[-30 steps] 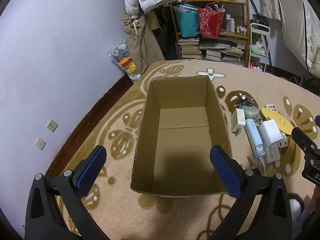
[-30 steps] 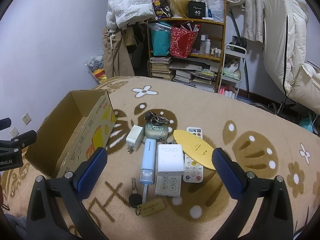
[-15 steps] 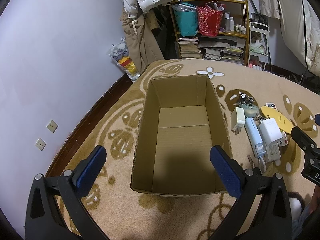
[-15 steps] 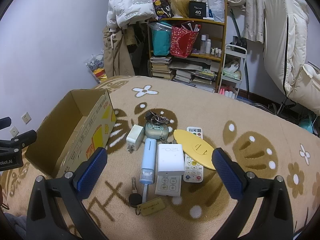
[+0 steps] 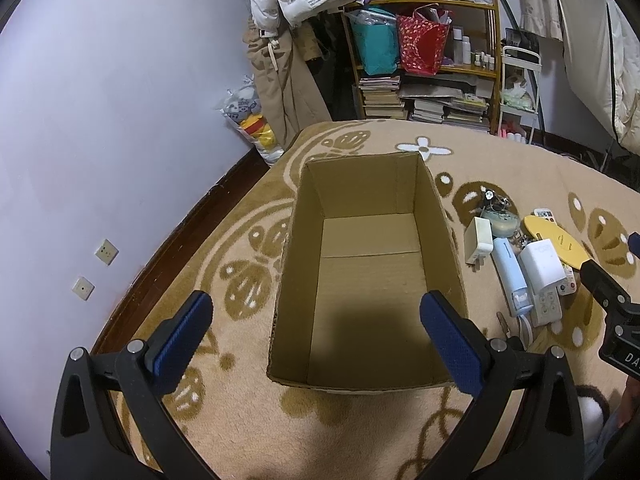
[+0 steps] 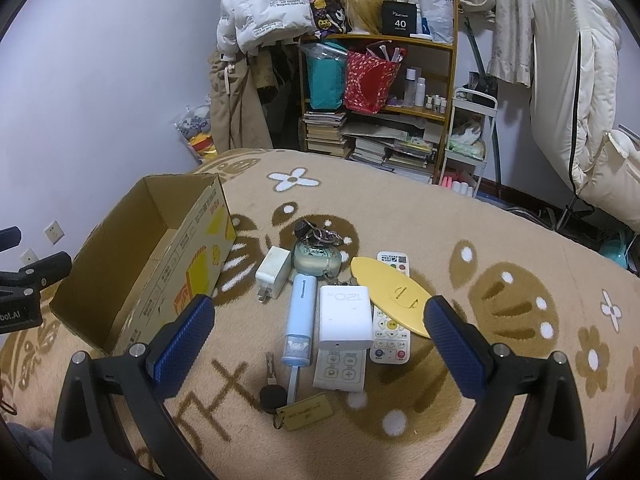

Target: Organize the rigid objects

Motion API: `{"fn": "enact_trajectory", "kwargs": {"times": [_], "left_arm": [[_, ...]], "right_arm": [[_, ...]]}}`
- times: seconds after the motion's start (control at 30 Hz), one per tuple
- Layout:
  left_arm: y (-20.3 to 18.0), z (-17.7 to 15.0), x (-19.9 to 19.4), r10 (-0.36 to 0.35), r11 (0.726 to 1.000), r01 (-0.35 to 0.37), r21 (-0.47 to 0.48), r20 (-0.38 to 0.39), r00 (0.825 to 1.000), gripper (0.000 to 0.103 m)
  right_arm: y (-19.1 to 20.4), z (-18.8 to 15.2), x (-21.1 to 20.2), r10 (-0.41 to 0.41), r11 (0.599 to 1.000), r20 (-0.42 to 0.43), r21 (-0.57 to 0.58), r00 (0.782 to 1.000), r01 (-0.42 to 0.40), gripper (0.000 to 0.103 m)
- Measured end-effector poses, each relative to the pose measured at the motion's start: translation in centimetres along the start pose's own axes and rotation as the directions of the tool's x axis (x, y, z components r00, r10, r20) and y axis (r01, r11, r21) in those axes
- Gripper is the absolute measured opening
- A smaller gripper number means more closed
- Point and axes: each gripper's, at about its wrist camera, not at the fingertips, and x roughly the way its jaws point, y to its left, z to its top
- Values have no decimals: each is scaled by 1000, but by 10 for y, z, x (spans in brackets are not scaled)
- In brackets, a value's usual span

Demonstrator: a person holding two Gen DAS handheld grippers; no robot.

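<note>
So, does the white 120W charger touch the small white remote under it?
Touching. The right wrist view shows the 120W charger lying on the small white remote, covering its upper end.

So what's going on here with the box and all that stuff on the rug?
A person holds a two-finger tool in each hand over a patterned rug. The left tool hovers open above an empty cardboard box. The right tool hovers open over a cluster of small items beside the box: a white charger, a blue tube, two remotes, a yellow oval piece and keys. Neither tool holds anything, and nothing is in the box yet.
</note>
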Motion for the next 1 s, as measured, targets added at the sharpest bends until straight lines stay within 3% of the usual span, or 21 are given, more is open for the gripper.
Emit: {"fn": "enact_trajectory", "kwargs": {"times": [0.67,1.0], "left_arm": [[2,-2,12,20,1000,-20,-8,-19,1000,102],[10,2,46,59,998,-61,-18,-87,994,102]], "right_arm": [[-1,-6,11,-11,1000,-33,4,999,11,103],[-17,-4,38,5,999,-90,34,996,-2,103]]}}
